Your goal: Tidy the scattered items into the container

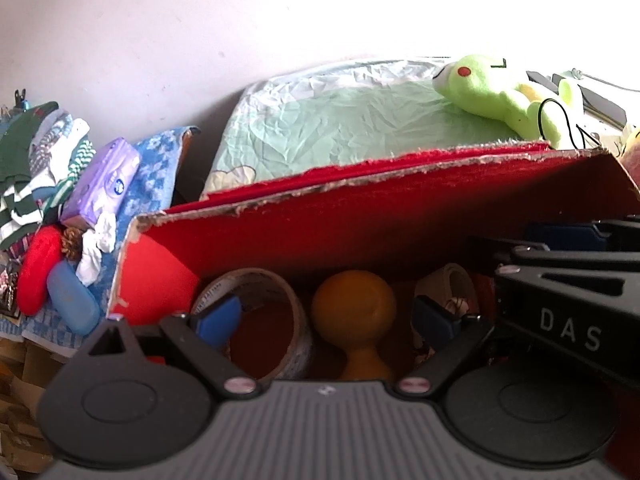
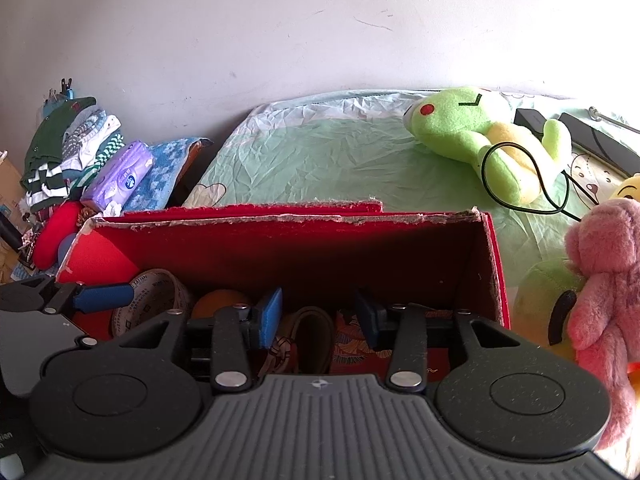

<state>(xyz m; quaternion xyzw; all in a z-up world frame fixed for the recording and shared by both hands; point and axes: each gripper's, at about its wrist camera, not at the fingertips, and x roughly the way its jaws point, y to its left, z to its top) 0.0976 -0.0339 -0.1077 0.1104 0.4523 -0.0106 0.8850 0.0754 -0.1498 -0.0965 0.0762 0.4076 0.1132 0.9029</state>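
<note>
1. The red box (image 2: 280, 248) sits on the bed (image 2: 320, 160) near its front edge, open side up; this is probably the container, placed where both hands can reach into it.
2. Inside lie a tape roll (image 1: 256, 312), an orange bulb-shaped object (image 1: 354, 308) and a beige strap (image 2: 310, 332), so part of the tidying looks done.
3. The left hand-held gripper (image 1: 332, 320) hangs over the box with its jaws spread and nothing between them, the orange object lying beyond them.
4. The right hand-held gripper (image 2: 318, 314) is also spread wide and empty above the strap, probably placed to drop or fetch.
5. Only the right view shows the pink plush (image 2: 600, 280) and the yellow plush (image 2: 544, 304) beside the box's right wall.
6. The green frog plush (image 2: 480, 136) lies toward the bed's far edge, a black cable (image 2: 520, 184) looped across it; the left view shows it less fully.
</note>
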